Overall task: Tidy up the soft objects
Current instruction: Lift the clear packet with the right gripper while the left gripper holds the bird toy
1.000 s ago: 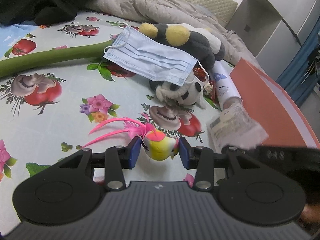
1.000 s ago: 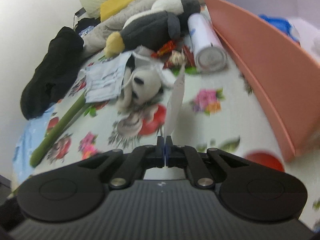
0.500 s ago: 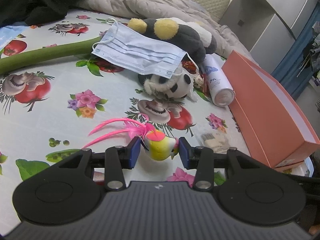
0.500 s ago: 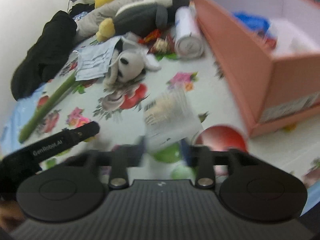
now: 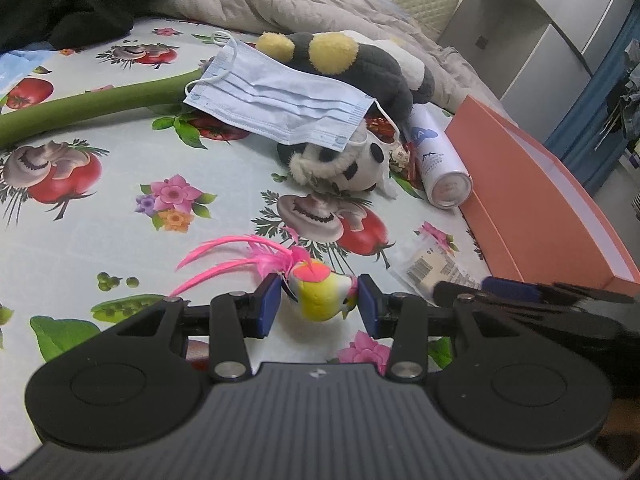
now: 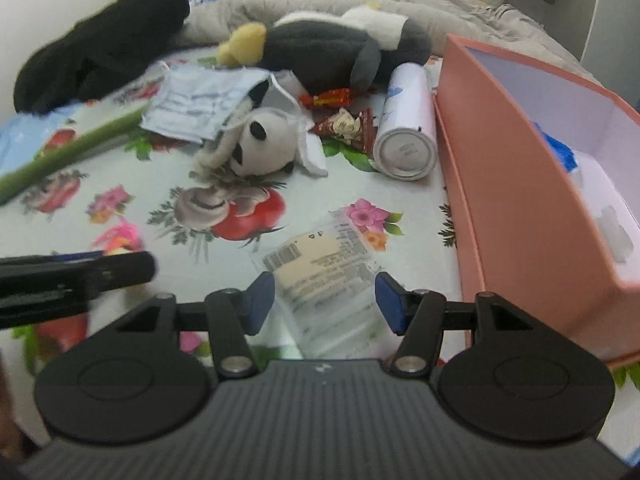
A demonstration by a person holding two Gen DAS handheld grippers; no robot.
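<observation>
1. The left gripper is clamped on one small toy bird; its two blue pads touch the bird's sides. The bird is yellow and pink, with pink feathers trailing to the left.
2. The right gripper stands apart, with nothing pressed. Its jaws have just been opening. One clear plastic packet lies flat on the sheet between and below the pads.
3. Two plush toys lie on the flowered bed sheet: one panda and one grey penguin behind it.
4. One blue face mask rests partly on the panda.
5. One white spray can lies on its side, just beside the one pink box.
6. One long green stem lies at the left.
7. Two red candy wrappers lie between panda and can.
</observation>
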